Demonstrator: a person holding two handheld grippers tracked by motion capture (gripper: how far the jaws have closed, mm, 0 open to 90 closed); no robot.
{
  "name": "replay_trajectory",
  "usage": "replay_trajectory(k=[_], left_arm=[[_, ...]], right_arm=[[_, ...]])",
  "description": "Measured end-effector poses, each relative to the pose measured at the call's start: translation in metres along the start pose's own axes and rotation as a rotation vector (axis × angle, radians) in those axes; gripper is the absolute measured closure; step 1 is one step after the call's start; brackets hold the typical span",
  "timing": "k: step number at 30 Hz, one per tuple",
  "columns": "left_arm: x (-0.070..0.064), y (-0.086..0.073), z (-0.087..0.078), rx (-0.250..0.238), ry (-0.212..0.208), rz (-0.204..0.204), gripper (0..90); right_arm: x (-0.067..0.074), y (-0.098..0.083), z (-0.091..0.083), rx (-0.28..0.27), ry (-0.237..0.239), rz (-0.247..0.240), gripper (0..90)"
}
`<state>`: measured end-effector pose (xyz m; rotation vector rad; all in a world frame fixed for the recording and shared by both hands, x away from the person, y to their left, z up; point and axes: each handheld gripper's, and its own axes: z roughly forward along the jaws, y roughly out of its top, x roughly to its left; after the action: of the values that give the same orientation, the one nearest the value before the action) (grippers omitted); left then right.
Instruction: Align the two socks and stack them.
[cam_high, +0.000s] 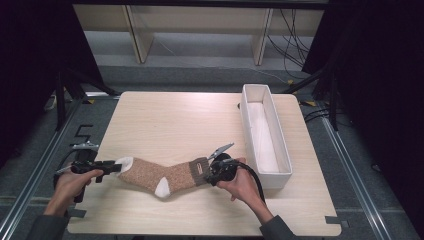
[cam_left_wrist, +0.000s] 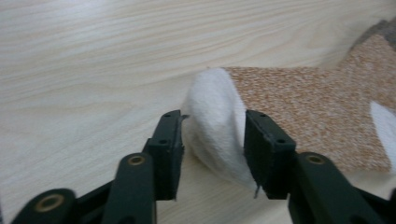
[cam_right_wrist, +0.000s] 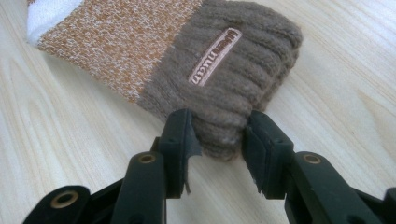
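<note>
Wooden table (cam_high: 165, 120): sock (cam_high: 160, 175) laid flat; left gripper (cam_left_wrist: 212, 140) and right gripper (cam_right_wrist: 219, 140) half-open, straddling toe and cuff, gripping nothing. Likely next: back off.

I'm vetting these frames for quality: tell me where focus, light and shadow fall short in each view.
High view: table evenly lit, surroundings black, sock small and soft. Left gripper view: white toe soft and blurred, far wood hazy. Right gripper view: cuff fairly sharp, label unreadable, jaws dark, faint shadow under the sock.
</note>
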<state>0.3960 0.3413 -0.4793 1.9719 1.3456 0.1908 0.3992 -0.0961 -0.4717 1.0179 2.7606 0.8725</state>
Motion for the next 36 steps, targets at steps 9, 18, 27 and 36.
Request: replay_trajectory(k=[9,18,27,36], left_arm=[[0.001,0.006,0.017,0.045,-0.001,-0.053,44.9],[-0.001,0.009,0.026,0.082,-0.005,-0.060,44.4],[-0.004,0.009,0.035,0.141,-0.023,-0.063,51.2],[-0.003,0.007,0.034,0.134,-0.043,-0.020,66.4]], right_arm=[[-0.004,0.001,-0.014,-0.031,-0.016,0.082,50.6],[-0.010,0.008,-0.001,-0.016,0.004,0.104,45.3],[-0.018,0.007,0.022,0.067,0.047,0.177,44.1],[-0.018,0.001,0.022,0.036,0.093,0.179,54.8]])
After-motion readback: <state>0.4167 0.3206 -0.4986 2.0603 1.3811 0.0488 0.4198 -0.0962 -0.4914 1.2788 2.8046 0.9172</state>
